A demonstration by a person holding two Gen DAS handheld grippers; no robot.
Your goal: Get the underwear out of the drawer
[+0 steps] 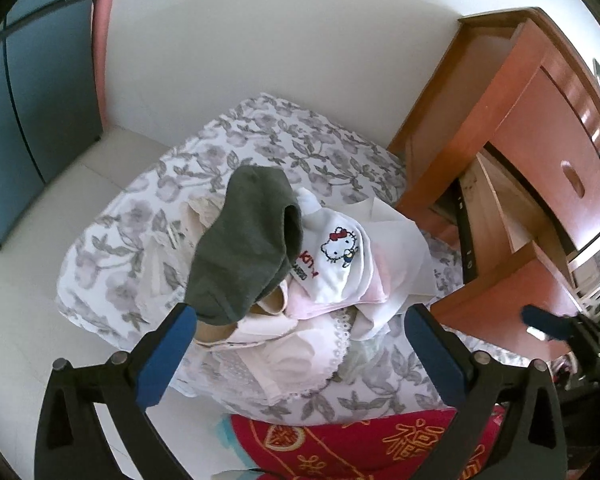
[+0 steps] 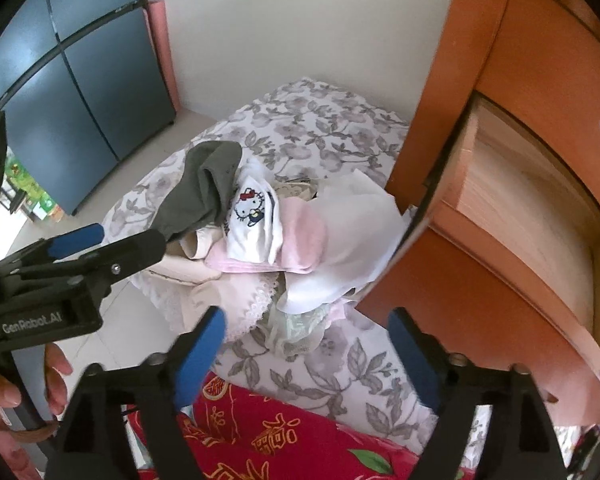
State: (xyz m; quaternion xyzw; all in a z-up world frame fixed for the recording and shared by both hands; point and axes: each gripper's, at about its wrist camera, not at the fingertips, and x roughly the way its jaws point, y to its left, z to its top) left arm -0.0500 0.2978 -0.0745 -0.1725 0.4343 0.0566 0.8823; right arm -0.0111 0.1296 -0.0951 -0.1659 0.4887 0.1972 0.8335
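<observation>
Both blue-padded black grippers, left point(image 1: 296, 320) and right point(image 2: 308, 328), are hanging empty, jaws spread wide, over a heap of pale underwear point(image 2: 300, 240) and a grey-green sock point(image 1: 244, 248) lying on the floral bedspread point(image 1: 300, 140). Beside it, the reddish wooden drawer point(image 2: 520, 216) is standing open; unloading is looking largely done, though its inside is staying hidden.

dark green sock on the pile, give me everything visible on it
The dark green sock is a dull olive-grey knit, ankle length, with a ribbed cuff nearest the camera. It lies crumpled and folded along its length on top of the clothes pile on the floral bedding, overlapping the white cartoon-cat garment and a cream piece beneath. The left gripper's near finger appears to meet its cuff; jaws open.
</observation>
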